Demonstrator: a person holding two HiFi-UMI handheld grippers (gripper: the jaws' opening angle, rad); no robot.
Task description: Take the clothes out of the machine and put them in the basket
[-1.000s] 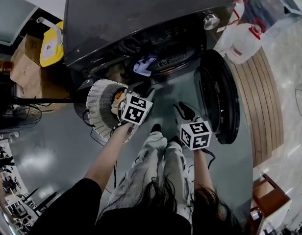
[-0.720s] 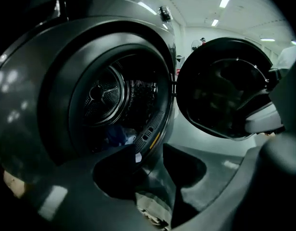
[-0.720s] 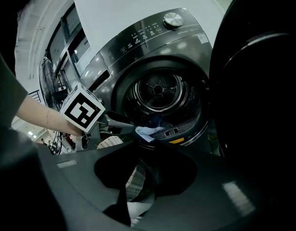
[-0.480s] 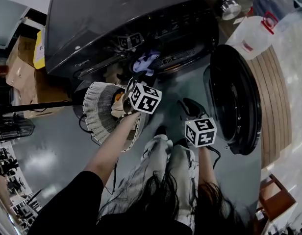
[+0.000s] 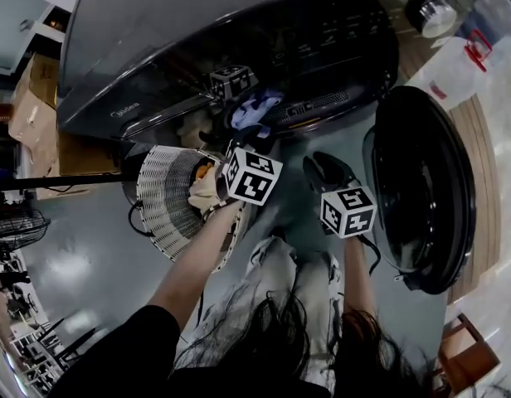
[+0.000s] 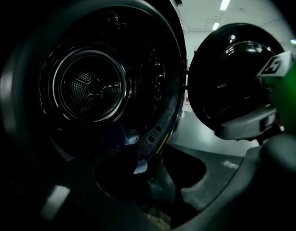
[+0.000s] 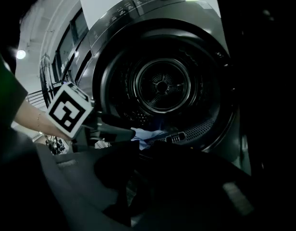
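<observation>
Left claw [image 6: 150, 165] and right claw [image 7: 145, 170] are both spread and empty. The crumpled pale-blue garment [image 5: 254, 106] lies just ahead of the left claw on the dark grey machine's [image 5: 197, 40] drum lip. Best to reach in, straddle a thick fold and pinch before lifting toward the white slatted basket [image 5: 160, 201] beside it

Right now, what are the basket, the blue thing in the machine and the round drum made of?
The basket looks like white plastic: thin, stiff ribs with slots. The blue thing seems to be soft cloth: crumpled and folded. The drum looks like shiny metal: bright glints, tiny punched holes.
</observation>
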